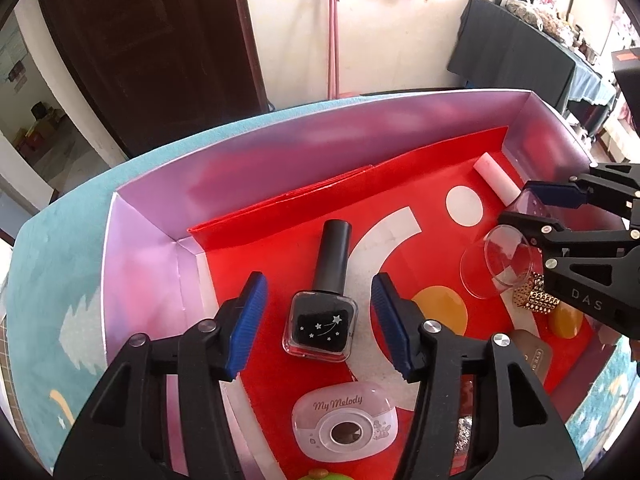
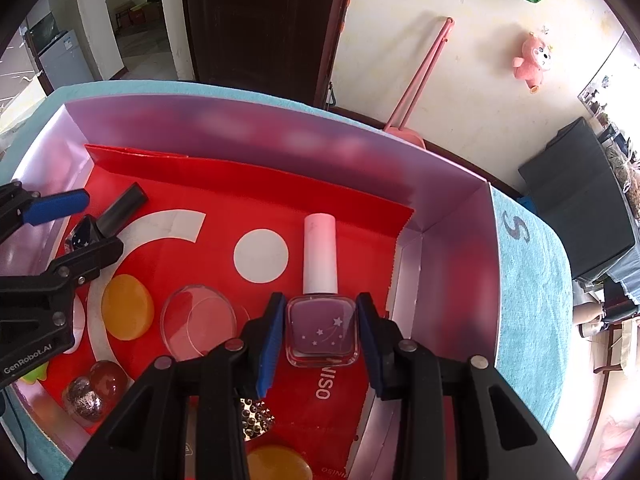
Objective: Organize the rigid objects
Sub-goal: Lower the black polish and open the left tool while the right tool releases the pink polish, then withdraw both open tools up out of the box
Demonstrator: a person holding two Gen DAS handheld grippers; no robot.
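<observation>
A black nail polish bottle point(image 1: 321, 320) lies flat on the red liner of a lilac box point(image 1: 152, 216). My left gripper point(image 1: 316, 320) is open, its blue pads on either side of the bottle with gaps. A pink nail polish bottle with a white cap point(image 2: 322, 328) lies near the box's right wall. My right gripper point(image 2: 320, 344) straddles its body, pads close to both sides; contact is unclear. The right gripper point(image 1: 532, 216) shows in the left view around the pink bottle point(image 1: 496, 184); the left gripper point(image 2: 76, 224) and black bottle point(image 2: 116, 212) show in the right view.
The box also holds a clear round lid point(image 2: 200, 324), an amber oval stone point(image 2: 127, 306), a My Melody case point(image 1: 346, 420), a gold beaded cube point(image 1: 536, 298), red and silver balls point(image 2: 94, 388). The box stands on a turquoise cloth point(image 2: 532, 280).
</observation>
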